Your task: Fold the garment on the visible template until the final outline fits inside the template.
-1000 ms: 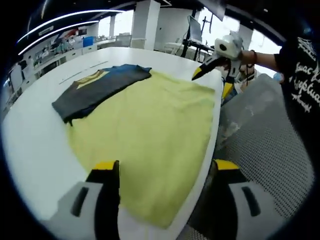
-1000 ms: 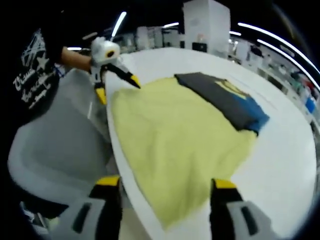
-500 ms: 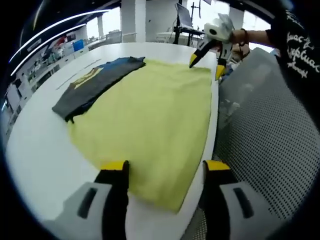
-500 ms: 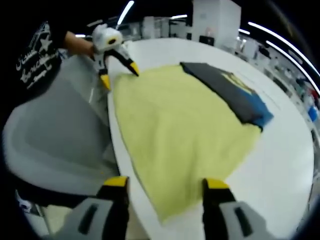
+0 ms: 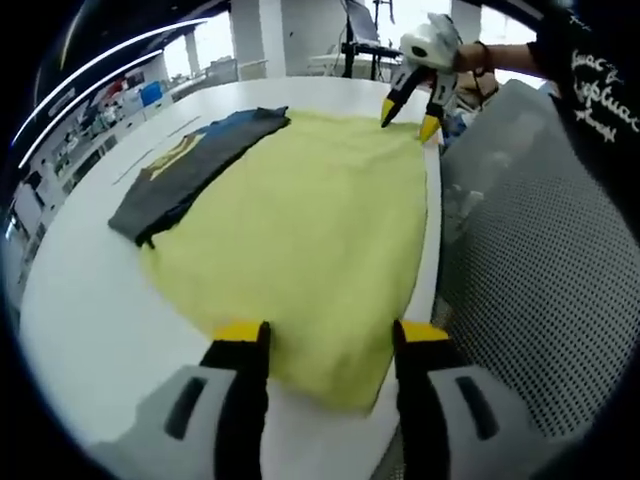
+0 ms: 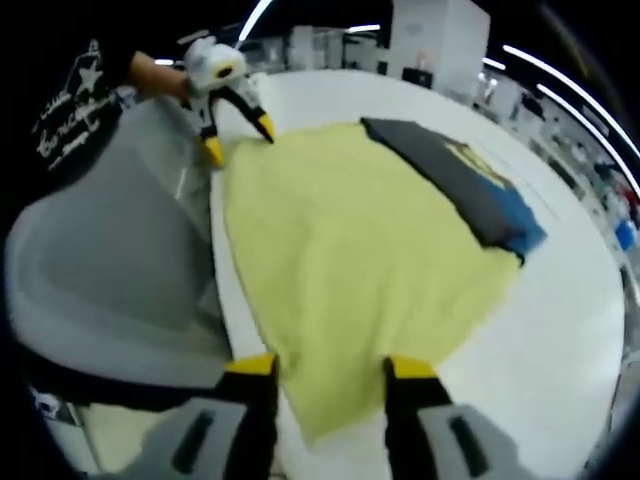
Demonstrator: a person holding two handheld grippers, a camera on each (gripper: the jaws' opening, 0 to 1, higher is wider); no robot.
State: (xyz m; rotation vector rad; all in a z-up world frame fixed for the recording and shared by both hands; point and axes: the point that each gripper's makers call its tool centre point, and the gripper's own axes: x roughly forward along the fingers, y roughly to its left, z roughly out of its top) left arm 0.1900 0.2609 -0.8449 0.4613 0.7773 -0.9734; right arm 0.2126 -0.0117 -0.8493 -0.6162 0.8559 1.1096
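A pale yellow garment (image 5: pixel 310 210) lies spread flat on the white round table (image 5: pixel 80 300). My left gripper (image 5: pixel 330 338) is open, low over the garment's near corner at the table edge, one yellow-tipped jaw on either side. In the right gripper view the same yellow garment (image 6: pixel 350 250) runs away from my right gripper (image 6: pixel 330 368), which is open and straddles its own near corner. Each gripper shows far off in the other view: the right gripper (image 5: pixel 412 100) and the left gripper (image 6: pixel 235 130), both open at the cloth's corners.
A folded dark grey and blue garment (image 5: pixel 190 165) with a yellow print lies along the yellow one's far side, seen as the dark garment (image 6: pixel 470 190) too. A grey mesh chair (image 5: pixel 530 260) stands against the table edge. A person's sleeve (image 5: pixel 590 70) is nearby.
Both grippers have come lower and closer to the yellow garment's corners, and their jaws have narrowed a little. The garments lie as before.
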